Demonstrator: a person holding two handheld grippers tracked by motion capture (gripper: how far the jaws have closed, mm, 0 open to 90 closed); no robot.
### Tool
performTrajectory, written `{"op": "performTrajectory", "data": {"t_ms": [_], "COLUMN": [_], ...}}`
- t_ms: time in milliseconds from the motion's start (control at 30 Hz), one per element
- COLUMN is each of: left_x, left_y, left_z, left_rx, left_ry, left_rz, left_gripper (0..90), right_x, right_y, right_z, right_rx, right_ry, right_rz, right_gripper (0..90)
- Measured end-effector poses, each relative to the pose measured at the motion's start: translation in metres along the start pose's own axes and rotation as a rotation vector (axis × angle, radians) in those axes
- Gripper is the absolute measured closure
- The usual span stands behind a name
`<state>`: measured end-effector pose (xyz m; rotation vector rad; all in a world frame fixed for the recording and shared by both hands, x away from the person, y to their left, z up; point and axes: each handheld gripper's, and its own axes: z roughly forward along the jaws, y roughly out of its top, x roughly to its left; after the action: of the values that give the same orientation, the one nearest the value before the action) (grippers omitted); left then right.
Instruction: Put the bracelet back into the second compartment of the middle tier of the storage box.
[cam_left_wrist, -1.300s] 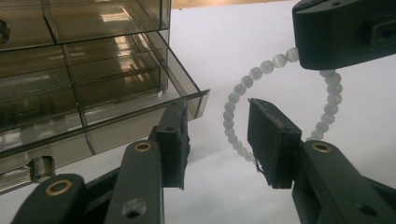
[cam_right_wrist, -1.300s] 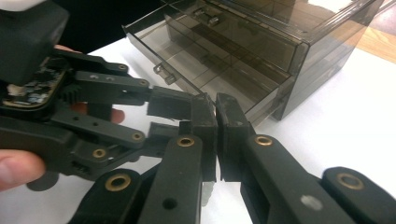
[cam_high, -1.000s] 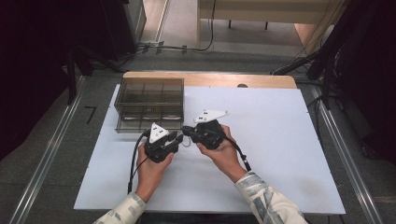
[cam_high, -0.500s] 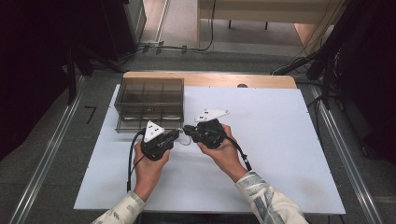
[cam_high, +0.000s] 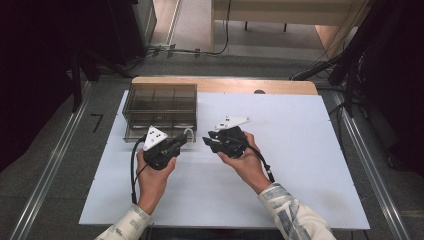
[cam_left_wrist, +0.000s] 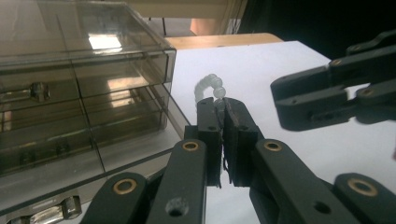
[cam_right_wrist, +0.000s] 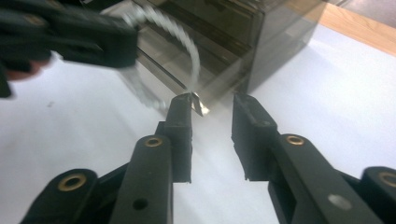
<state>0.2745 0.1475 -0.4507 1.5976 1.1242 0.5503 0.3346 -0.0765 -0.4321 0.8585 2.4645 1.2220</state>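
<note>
High view: a person's two hands reach in from the bottom edge over a white surface (cam_high: 300, 165), each holding a black claw. The left claw (cam_high: 186, 139) and the right claw (cam_high: 206, 141) point toward each other, tips near one another, just in front of a smoky transparent drawer box (cam_high: 160, 102) that stands at the far left of the surface. A small pale loop, a string of translucent beads (cam_high: 189, 133), shows at the tip of the left claw, close to the box's front corner.

Left gripper view: the left claw (cam_left_wrist: 223, 109) is pressed together on the string of translucent beads (cam_left_wrist: 210, 86), which arches up and out from between the pads in a short curve. The drawer box (cam_left_wrist: 79, 93) sits to the left, its drawers with small metal handles visible through the tinted walls. The right claw (cam_left_wrist: 280, 105) hangs close by at the right, above the white surface (cam_left_wrist: 261, 65).

Right gripper view: the right claw (cam_right_wrist: 212, 109) has just been opening; its jaws stand moderately apart with a clear gap between them. The bead string (cam_right_wrist: 184, 39) curves down to the tip of one pad, where a small shiny end piece lies against it; the pads do not press on it. The left claw (cam_right_wrist: 135, 49) holds the string's other end at upper left, blurred.
</note>
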Motion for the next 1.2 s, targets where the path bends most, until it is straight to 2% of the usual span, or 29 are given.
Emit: {"op": "performTrajectory", "data": {"t_ms": [133,300,533,867,1200], "left_x": [-0.003,-0.002,0.011,0.028,0.042], "left_y": [0.004,0.008,0.014,0.022,0.023], "left_z": [-0.004,-0.009,-0.016,-0.028,-0.027], "left_rx": [-0.019,-0.044,-0.074,-0.133,-0.143], "left_ry": [-0.017,-0.009,0.025,0.072,0.127], "left_rz": [0.005,0.007,-0.025,-0.059,-0.064], "left_gripper": [86.8,86.8,86.7,86.7,86.7], "right_x": [-0.006,-0.015,-0.029,-0.039,-0.048], "right_y": [-0.007,-0.016,-0.032,-0.047,-0.061], "right_z": [0.0,-0.004,-0.008,-0.012,-0.021], "right_rx": [0.012,0.029,0.06,0.086,0.089], "right_ry": [-0.015,-0.041,-0.078,-0.106,-0.121], "right_rz": [0.018,0.03,0.063,0.086,0.101], "right_gripper": [62.1,60.3,55.6,50.1,50.1]}}
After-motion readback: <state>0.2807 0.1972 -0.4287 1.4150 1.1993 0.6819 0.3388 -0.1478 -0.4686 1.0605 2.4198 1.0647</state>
